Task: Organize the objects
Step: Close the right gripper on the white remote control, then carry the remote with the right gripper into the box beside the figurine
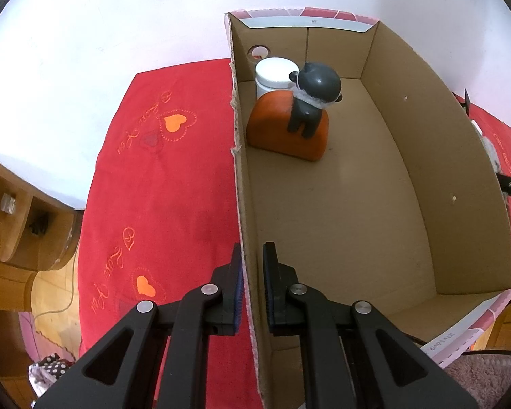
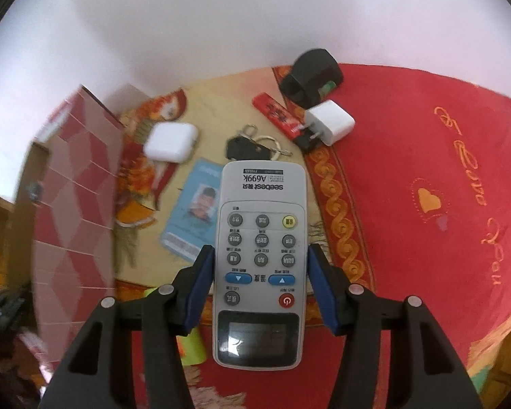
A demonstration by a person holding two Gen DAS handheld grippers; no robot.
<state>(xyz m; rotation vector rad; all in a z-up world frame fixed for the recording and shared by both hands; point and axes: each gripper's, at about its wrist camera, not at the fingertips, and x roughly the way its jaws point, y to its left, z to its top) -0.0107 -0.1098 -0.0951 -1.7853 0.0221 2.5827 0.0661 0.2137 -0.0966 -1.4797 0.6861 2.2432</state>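
Left gripper (image 1: 252,289): jaws pinched the near side wall of the cardboard box (image 1: 408,129), steadying it on the red cloth (image 1: 160,187).
Right gripper (image 2: 260,284): pads clamped the long edges of the grey remote control (image 2: 260,238), held above the mat.
Box contents: white jar (image 1: 272,75), orange block (image 1: 282,126), dark bear figurine (image 1: 313,99) at the far corner.
Left on the mat: white case (image 2: 170,141), ID card (image 2: 192,214), keys (image 2: 252,146), lighter (image 2: 277,117), white charger (image 2: 330,121).
Risk: the smooth remote, gripped only at its edges, could slip or tilt; the thin wall might buckle and shift the box.

Both wrist views look steeply down, close, sharing the box (image 1: 323,204).
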